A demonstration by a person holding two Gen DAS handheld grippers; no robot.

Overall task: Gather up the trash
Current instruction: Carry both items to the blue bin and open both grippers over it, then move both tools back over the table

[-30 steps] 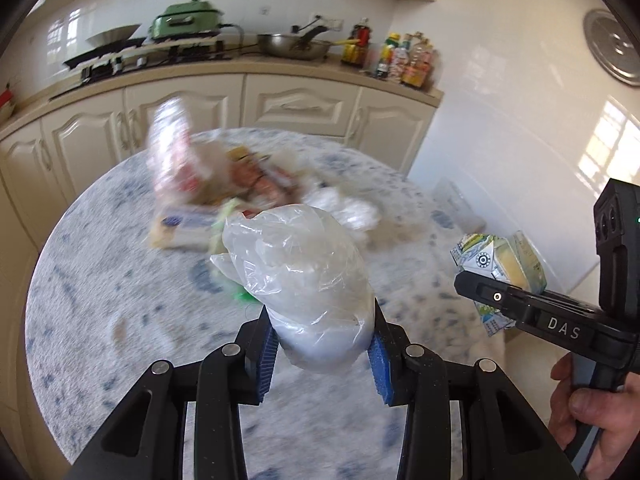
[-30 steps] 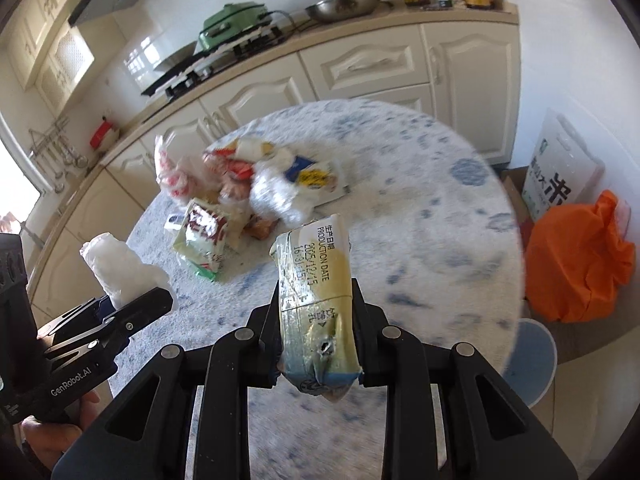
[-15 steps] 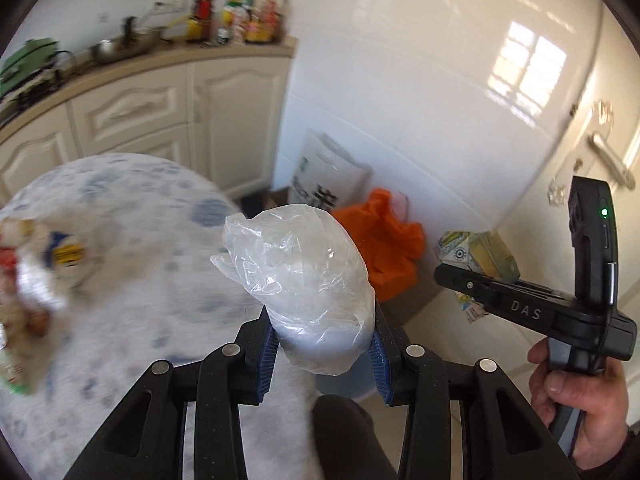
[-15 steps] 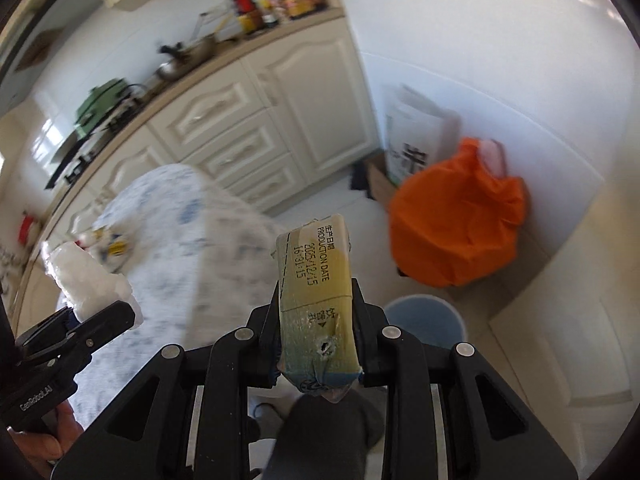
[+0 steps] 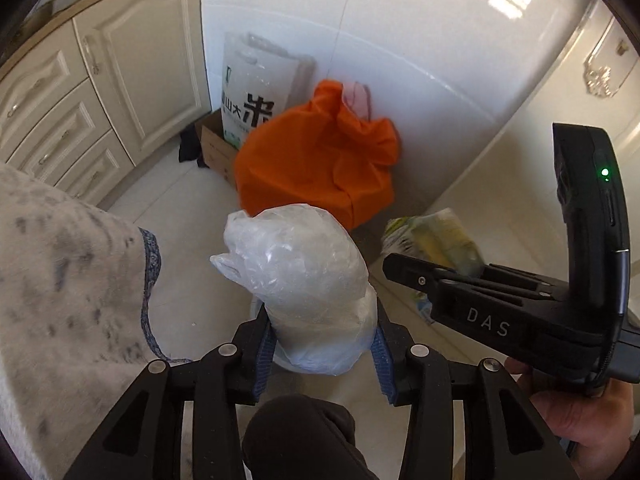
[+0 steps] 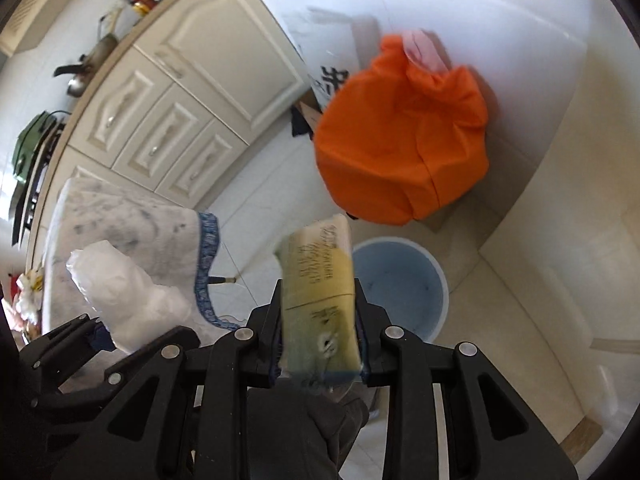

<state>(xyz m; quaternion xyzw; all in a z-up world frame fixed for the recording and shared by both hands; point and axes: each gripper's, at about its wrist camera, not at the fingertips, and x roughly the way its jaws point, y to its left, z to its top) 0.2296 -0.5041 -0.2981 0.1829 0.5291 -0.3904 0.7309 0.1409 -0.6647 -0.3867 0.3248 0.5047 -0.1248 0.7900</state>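
My left gripper (image 5: pixel 322 354) is shut on a crumpled clear plastic bag (image 5: pixel 304 280), held in the air past the table edge. My right gripper (image 6: pixel 320 354) is shut on a flattened yellow-green drink carton (image 6: pixel 320 300) and holds it above the floor, just left of a light blue trash bin (image 6: pixel 404 284). The bag also shows in the right wrist view (image 6: pixel 120 296), and the carton in the left wrist view (image 5: pixel 436 240). In the left wrist view the bin is almost wholly hidden behind the bag.
A stuffed orange bag (image 6: pixel 400 140) sits on the floor behind the bin, with a white printed sack (image 5: pixel 260 88) and a cardboard box (image 5: pixel 216 148) beside it. The round table's patterned cloth (image 5: pixel 72 280) hangs at left. Cream cabinets (image 6: pixel 192 92) line the wall.
Both grippers have swung from over the table to the right and down toward the floor, each keeping its load. The blue bin is now close below the carton.
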